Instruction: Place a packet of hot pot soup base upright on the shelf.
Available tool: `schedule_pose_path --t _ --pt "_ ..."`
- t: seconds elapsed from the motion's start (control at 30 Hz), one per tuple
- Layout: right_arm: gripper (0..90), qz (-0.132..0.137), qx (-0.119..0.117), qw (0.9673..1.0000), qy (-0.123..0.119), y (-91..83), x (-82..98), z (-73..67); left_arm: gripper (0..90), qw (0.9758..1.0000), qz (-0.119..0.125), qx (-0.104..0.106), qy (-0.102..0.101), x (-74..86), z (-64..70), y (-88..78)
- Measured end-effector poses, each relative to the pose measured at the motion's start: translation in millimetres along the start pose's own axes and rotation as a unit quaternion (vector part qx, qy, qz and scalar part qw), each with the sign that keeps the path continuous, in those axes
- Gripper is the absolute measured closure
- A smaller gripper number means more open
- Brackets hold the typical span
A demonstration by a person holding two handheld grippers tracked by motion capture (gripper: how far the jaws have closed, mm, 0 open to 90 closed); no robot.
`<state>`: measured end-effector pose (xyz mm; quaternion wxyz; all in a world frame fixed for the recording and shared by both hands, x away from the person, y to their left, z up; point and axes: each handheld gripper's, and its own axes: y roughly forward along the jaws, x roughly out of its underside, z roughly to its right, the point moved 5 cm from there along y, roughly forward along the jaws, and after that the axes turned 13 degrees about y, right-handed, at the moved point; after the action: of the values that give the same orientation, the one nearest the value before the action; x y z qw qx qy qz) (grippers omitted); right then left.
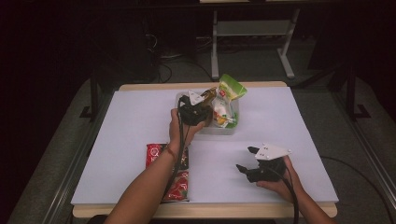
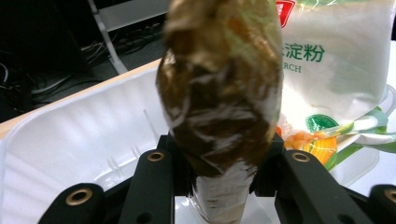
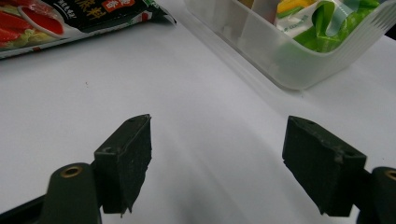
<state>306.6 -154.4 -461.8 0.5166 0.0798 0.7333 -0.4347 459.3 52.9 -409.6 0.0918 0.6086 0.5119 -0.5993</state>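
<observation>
My left gripper [image 1: 201, 105] hangs over the clear plastic bin [image 1: 205, 131] at the table's back middle, shut on a brown see-through packet [image 2: 219, 107] that stands up between its jaws. In the left gripper view the packet is over the bin's left half [image 2: 84, 140]. A white and green starch bag [image 1: 229, 89] leans in the bin's right half [image 2: 341, 60]. My right gripper [image 1: 246, 158] rests low at the front right, open, with only bare table between its pads [image 3: 126, 158].
Two red snack packets [image 1: 176, 172] lie on the white table top [image 1: 280, 126] at the front left, under the left forearm; one shows at the top left [image 3: 60, 18] of the right gripper view. The bin's wall [image 3: 280, 60] stands beyond the right gripper.
</observation>
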Motion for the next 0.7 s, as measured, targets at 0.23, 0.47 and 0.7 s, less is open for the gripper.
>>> schedule_pose_path --t 0.23,0.47,0.7 --pt "23.1 0.001 0.0 1.0 0.001 -0.6 0.0 0.5 64.4 0.9999 0.003 0.013 -0.001 0.0 -0.3 -3.0" --pt "23.1 0.001 0.001 1.0 0.0 -0.1 -0.3 0.5 60.2 0.9996 0.021 0.019 -0.002 -4.4 -1.8 -10.8" --pt "23.3 0.002 0.003 1.0 0.001 -0.1 -1.2 0.4 57.5 0.9988 0.036 0.03 0.012 -9.7 -2.3 -26.6"
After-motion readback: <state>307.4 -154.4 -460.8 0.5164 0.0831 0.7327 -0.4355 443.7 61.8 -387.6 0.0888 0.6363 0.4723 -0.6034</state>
